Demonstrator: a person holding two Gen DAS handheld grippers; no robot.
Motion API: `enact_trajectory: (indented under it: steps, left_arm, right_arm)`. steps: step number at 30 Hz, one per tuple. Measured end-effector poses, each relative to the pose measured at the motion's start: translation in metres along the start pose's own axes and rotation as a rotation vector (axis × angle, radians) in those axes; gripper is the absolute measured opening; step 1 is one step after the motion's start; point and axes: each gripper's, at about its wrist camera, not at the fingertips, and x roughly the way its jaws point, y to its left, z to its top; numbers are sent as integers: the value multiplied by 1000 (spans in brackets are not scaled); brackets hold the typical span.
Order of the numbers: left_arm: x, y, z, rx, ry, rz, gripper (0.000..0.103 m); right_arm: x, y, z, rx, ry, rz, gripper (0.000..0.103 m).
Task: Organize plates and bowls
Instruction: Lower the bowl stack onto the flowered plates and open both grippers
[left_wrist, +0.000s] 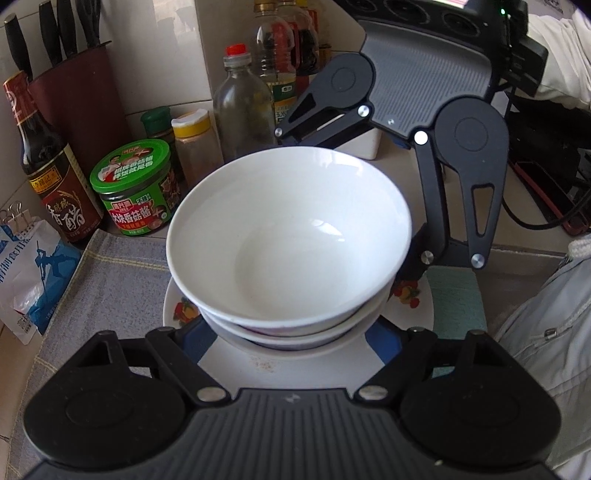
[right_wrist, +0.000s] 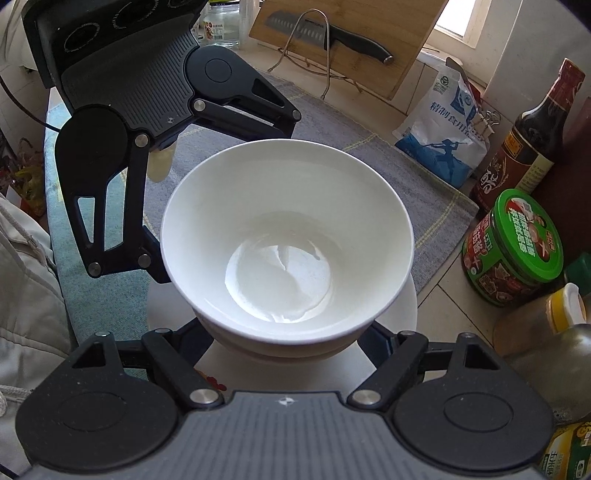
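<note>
- The left gripper (left_wrist: 291, 332) reaches in low from one side, its dark blue fingers (left_wrist: 192, 332) set partway apart on either side of the stack's base; whether the pads press the crockery or only flank it I cannot tell, since the bowls hide the tips.
- The right gripper (right_wrist: 288, 339) comes in from the opposite side in the same way, jaws half spread around the stack's foot, the contact hidden there too.
- Between them sits the plain white ceramic bowl (left_wrist: 288, 236), empty, nested on at least one more white bowl (left_wrist: 295, 334); both rest on a white plate with a fruit pattern on its rim (left_wrist: 410, 295).
- The plate sits on a grey woven cloth with yellow stripes (left_wrist: 110, 273) spread over the counter.
- Farther back stand a green-lidded sauce jar (left_wrist: 133, 192), a dark vinegar bottle (left_wrist: 48, 166) and a clear glass bottle with a red cap (left_wrist: 240, 110), all close to the stack.
- Risks, as I judge them: if both sides lift unevenly, the glazed bowls could slide off the plate; a loose hold could let the plate tip; a swing toward the jars could knock one over.
</note>
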Motion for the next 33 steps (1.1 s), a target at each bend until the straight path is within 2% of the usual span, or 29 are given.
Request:
enact_trajectory:
  steps: [10,17,18,19,22,25,29,33]
  left_arm:
    - [0,2,-2,-13,-15,-5,86]
    - [-2,-2,-4,-11,-27,18,87]
    - [-2,-2,-5,-15,-30,25,91]
    - [-3,-2,-5,-23,-35,28,93]
    - [-9,0,-8,-42,-57,39,96]
    - [-15,-1,-13,-43,-89,67,101]
    - [-27,-6,-25,-31,-132,88,101]
    - [-40,-9,-35,-49,-176,153,101]
  right_arm:
    - [0,0,0,2,1,-13,87]
    - [0,3,-1,8,-2,-27,88]
    - [-1,3,-1,15,-10,-26,92]
    - [-2,2,-2,25,-20,-25,100]
    - [-4,2,0,48,-34,-34,103]
    - [-2,6,2,68,-17,-73,103]
    - [-6,20,6,106,-3,-147,103]
    - [-10,32,10,186,20,-221,103]
